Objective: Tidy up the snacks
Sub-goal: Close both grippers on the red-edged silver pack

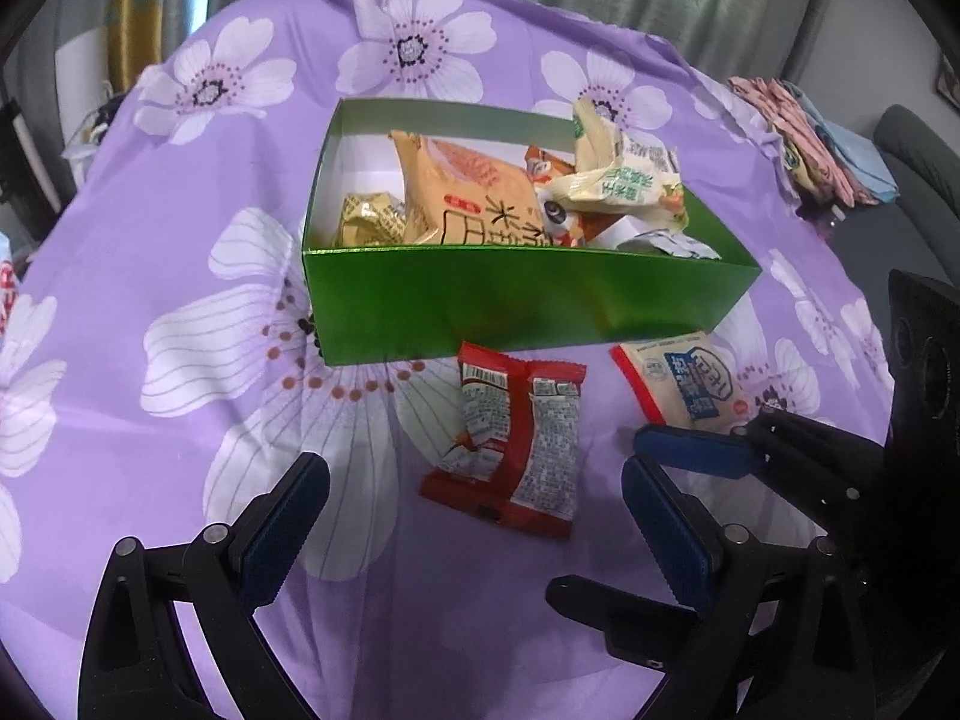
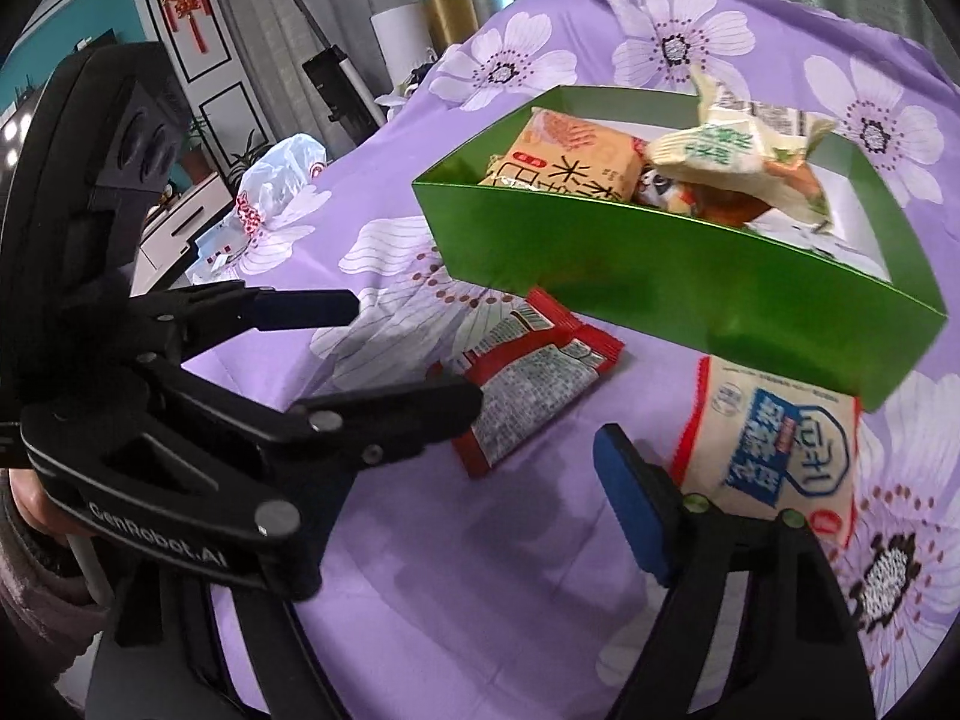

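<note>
On the tabletop [image 1: 150, 228], at twelve o'clock from both grippers' released fingers [image 1: 282, 516], a green box [image 1: 528, 294] holds snacks, a red packet [image 1: 510, 450] and blue-labelled packet [image 2: 774, 450] outside; "GenRobot.AI" marks the left gripper [image 2: 414, 354].

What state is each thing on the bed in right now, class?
Green box: open, no lid, partly filled with snack packets.
Red packet: outside the box, flat on the cloth, sealed, back side up.
White packet: outside the box, flat, sealed.
Left tool: open, empty.
Right tool: open, empty.
</note>
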Action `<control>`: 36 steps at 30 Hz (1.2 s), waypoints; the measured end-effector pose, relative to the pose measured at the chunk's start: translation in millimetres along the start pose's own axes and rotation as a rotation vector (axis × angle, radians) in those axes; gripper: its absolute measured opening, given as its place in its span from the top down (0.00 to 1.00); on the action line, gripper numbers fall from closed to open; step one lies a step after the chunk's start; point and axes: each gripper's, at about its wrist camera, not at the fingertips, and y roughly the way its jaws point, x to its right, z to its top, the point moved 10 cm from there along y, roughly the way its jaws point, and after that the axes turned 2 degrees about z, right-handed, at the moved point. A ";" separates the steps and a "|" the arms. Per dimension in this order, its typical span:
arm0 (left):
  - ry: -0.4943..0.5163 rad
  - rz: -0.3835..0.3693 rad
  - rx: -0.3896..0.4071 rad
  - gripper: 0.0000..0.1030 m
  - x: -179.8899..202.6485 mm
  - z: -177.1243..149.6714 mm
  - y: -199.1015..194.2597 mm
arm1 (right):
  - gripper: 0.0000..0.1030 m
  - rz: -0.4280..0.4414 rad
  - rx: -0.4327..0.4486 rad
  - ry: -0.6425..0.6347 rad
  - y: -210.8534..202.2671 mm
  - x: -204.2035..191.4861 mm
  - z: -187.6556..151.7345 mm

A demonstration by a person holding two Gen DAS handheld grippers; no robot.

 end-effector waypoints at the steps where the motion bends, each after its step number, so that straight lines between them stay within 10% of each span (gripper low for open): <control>1: 0.002 -0.005 -0.004 0.05 -1.1 -0.1 2.8 | 0.24 0.000 -0.004 0.001 2.3 0.3 0.0; 13: 0.013 -0.090 -0.046 0.15 7.5 6.2 24.8 | 0.32 0.003 -0.036 0.032 26.8 9.4 3.6; 20: -0.021 -0.157 -0.074 0.46 11.5 5.4 33.8 | 0.41 0.013 -0.043 0.043 32.7 13.9 7.6; 36: -0.024 -0.133 -0.052 0.50 18.6 5.0 19.7 | 0.60 0.024 -0.042 0.008 33.4 7.8 7.5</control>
